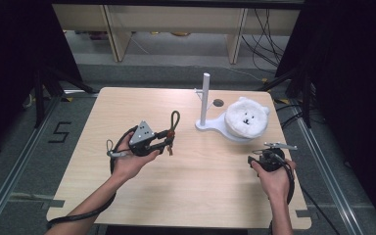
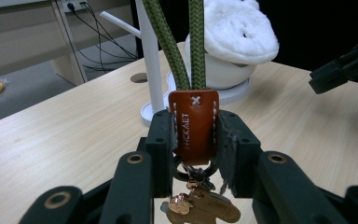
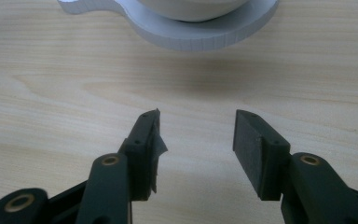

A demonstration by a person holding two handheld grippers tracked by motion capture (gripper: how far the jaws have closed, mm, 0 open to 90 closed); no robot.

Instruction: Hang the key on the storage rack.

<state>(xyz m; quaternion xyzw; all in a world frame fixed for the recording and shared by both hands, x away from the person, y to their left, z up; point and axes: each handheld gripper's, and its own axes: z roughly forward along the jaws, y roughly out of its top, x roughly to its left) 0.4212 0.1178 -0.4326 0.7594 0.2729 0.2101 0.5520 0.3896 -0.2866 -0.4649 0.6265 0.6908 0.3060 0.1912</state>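
Two grippers are held over the light wooden table (image 1: 186, 186), one in each of the person's hands. The left gripper (image 2: 195, 135) has its jaws clamped on the brown leather tab (image 2: 195, 128) of a keychain, gripping the tab from both sides. From the tab a loop of olive-green braided cord (image 2: 176, 51) rises straight up between the jaws, so the keychain's long axis runs along the gripper's own line; in the high view the cord loop (image 1: 175, 119) points away from the person, toward the far edge of the table, slightly to the right. Below the tab hang a dark ring and a copper-coloured charm (image 2: 200, 207). The right gripper (image 3: 196, 140) hovers low over bare wood with its jaws apart and nothing between them, near the rim of a white stand's round base (image 3: 205, 39). That stand (image 1: 206, 100) has an upright post, and beside the post on the base sits a white fluffy bear-face cushion (image 1: 246, 117).
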